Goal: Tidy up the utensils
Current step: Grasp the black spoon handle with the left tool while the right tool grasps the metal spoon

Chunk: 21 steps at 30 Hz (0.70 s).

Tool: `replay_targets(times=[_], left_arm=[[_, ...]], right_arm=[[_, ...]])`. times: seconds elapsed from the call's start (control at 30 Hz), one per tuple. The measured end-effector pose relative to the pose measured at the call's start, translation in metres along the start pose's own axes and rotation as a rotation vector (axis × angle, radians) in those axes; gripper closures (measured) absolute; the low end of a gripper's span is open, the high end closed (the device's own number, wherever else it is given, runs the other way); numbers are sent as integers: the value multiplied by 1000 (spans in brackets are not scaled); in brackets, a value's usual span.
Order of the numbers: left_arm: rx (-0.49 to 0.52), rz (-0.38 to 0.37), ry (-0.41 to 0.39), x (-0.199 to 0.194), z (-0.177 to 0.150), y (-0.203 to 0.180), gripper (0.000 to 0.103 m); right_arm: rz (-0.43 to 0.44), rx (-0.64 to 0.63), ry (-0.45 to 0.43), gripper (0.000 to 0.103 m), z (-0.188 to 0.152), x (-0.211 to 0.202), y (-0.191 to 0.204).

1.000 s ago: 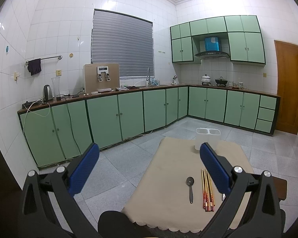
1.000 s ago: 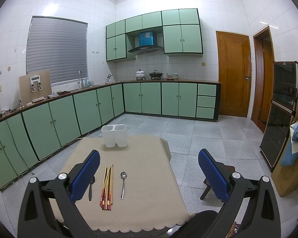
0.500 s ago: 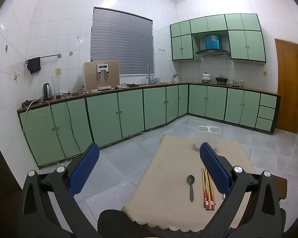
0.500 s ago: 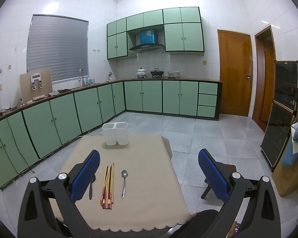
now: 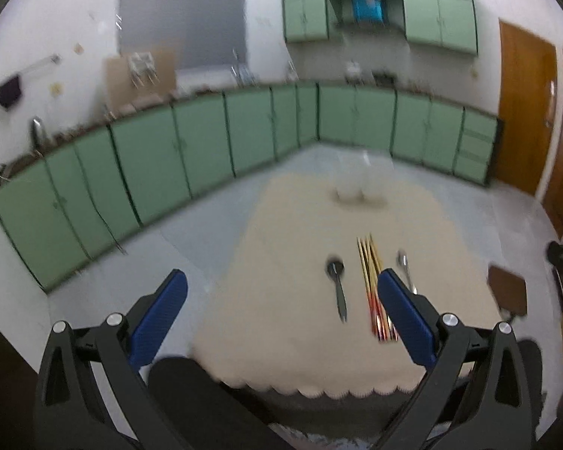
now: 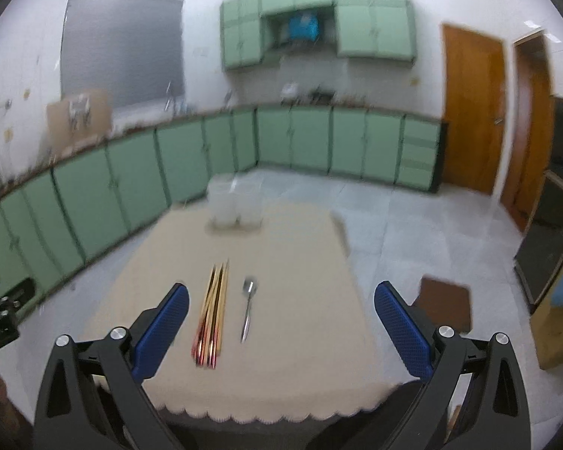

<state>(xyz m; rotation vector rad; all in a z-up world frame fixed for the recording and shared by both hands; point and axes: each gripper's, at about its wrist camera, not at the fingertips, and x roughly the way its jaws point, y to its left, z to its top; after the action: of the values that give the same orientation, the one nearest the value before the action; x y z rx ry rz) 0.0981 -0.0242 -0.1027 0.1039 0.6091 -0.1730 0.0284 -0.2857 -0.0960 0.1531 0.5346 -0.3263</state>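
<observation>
Left wrist view: left gripper (image 5: 281,300) spread wide, empty; dark spoon (image 5: 337,285) between its fingers, chopsticks (image 5: 371,285) touching none. Right gripper (image 6: 281,313) likewise spread, silver spoon (image 6: 248,307) between. Blur hides any writing.

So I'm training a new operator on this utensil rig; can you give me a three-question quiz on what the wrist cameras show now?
1. True or false: the chopsticks lie in one bundle on the tablecloth.
2. Multiple choice: the white holder stands A) at the far end of the table, B) beside the near scalloped edge, C) on the floor.
3. Fill in: the left gripper and the right gripper both have their jaws ____ and hold nothing.

Key: 1 true; 2 A; 3 open. Note for graders: a dark spoon lies left of the bundle and a silver spoon right of it.
</observation>
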Motion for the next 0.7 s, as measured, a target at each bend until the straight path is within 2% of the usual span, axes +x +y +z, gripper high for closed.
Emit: replay_targets(times=[0.17,0.27,0.37,0.4,0.43,0.47,0.57,0.7], left_arm=[[-13,-92,137,76,-28,-5,5],[-22,-144,219,120,-42,-11,5],[-11,-175,252,158,-53,-22,5],[-5,-178,256,166,-55,-24,7],[7,-179,266,178,-58,-29,15],[15,-185,275,186,-61,-34,28],[17,-218,329,213,-67,-41,34],[21,-223,360,234,-78,-45,37]], right_arm=[[84,-15,192,38,-36,88,9],[134,-28,252,53,-53,126,18],[178,-32,304,64,-70,161,27],[190,-30,318,65,-75,169,29],[200,-25,334,68,-80,179,31],[199,-25,341,70,-85,187,33],[199,-25,359,73,-95,200,34],[205,-22,376,77,-102,215,35]])
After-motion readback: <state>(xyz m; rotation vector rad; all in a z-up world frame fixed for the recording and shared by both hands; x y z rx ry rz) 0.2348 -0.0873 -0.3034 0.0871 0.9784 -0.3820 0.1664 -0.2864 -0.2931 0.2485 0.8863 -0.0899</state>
